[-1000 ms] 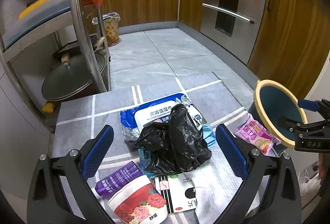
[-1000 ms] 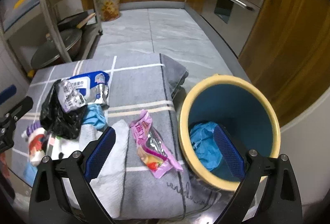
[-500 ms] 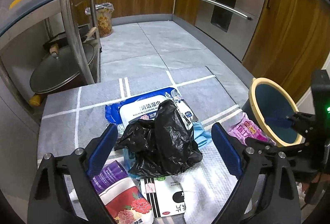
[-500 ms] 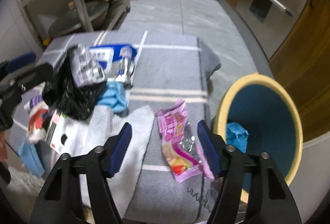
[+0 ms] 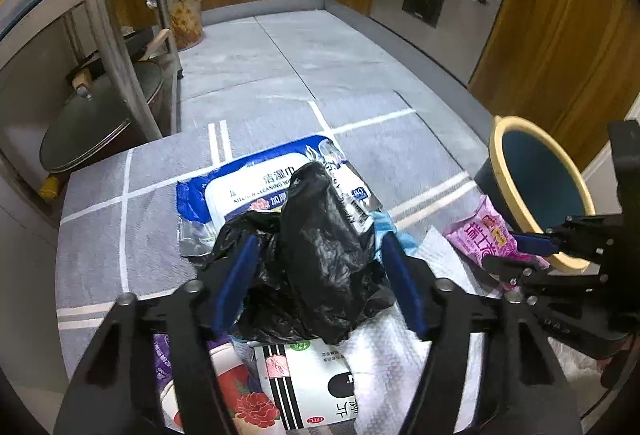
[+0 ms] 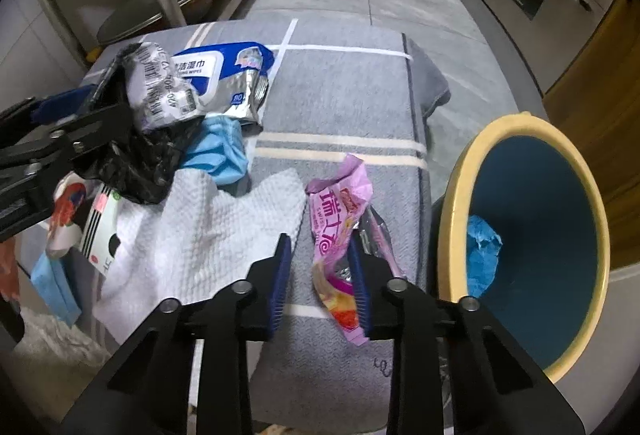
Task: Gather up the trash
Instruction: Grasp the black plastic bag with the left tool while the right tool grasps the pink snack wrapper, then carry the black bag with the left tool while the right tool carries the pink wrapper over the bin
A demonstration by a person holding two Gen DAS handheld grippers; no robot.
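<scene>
I am working two pickups at once, and each depends on how the trash sits between the closing jaws.

In the right wrist view, my right gripper [image 6: 320, 277] is low over the grey checked cloth [image 6: 340, 103]. The pink snack wrapper [image 6: 340, 231] lies at centre frame, its long axis running from upper centre down toward the bottom, roughly along the fingers. The jaws are closing across its narrow width. The right pad sits against the wrapper's edge, while the left pad is apart from it, beside the white paper towel [image 6: 224, 223]. So there is no real grip yet. The yellow-rimmed blue bin [image 6: 532, 235] stands just right of the wrapper, with a blue scrap inside. This hand is plainly the nearer one to the bin.

In the left wrist view, my left gripper [image 5: 316, 283] straddles the crumpled black plastic bag [image 5: 320, 255] at lower centre. Its jaws are closing too, and the pads already touch the bag's loose folds, though I cannot tell whether they pinch firmly. The bag rests on the blue wet-wipes pack [image 5: 256, 183], and the bin is far off at the right edge.
</scene>
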